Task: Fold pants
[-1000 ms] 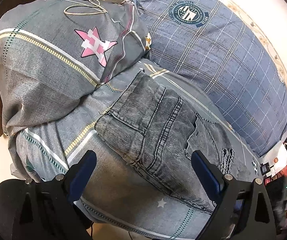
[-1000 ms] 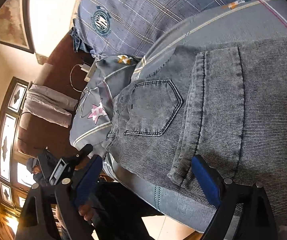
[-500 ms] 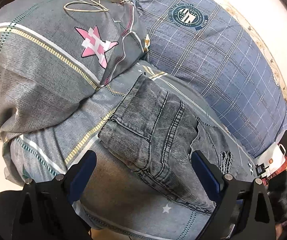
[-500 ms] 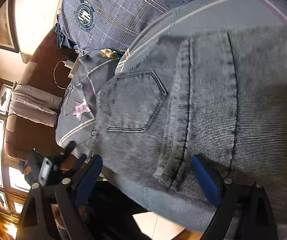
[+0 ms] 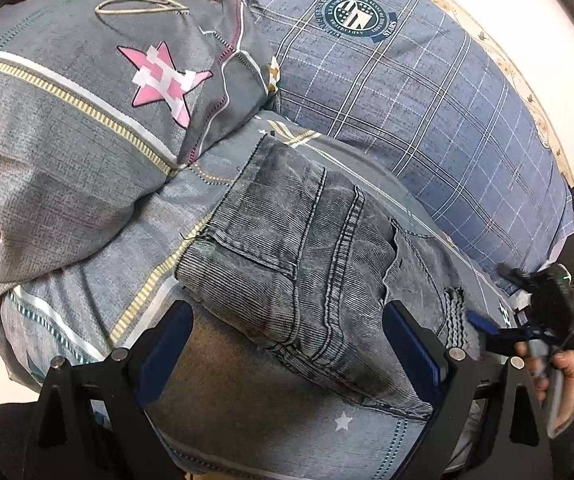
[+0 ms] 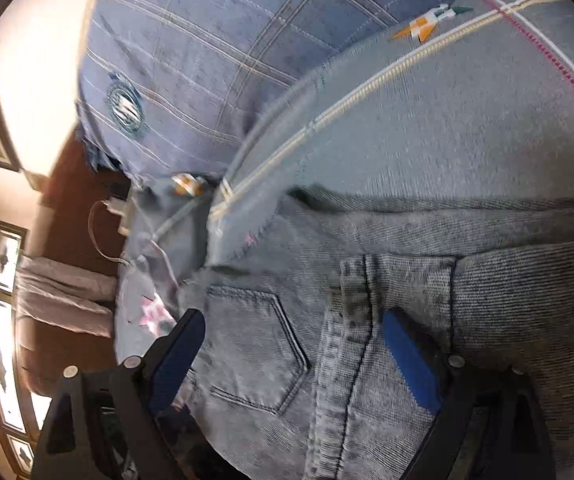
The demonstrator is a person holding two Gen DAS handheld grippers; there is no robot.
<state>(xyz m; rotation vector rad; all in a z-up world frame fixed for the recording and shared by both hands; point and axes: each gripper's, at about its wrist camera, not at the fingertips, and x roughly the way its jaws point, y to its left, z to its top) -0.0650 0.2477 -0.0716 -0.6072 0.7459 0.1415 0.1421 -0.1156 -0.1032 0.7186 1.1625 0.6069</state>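
Note:
Grey washed jeans lie folded on the grey bedsheet, waistband towards the pillow. My left gripper is open and empty, hovering just above the near edge of the jeans. My right gripper is open, low over the jeans, its jaws either side of the back pocket and centre seam. In the left wrist view the right gripper shows at the far right end of the jeans, held by a hand.
A grey pillow with a pink star lies at the left. A blue plaid quilt lies behind the jeans. A charger and cable rest at the pillow's top. A dark wooden headboard and windows stand beyond.
My right gripper has moved down and closer to the jeans, now over the pocket and seam, and has come into the left wrist view. My left gripper has drawn slightly closer.

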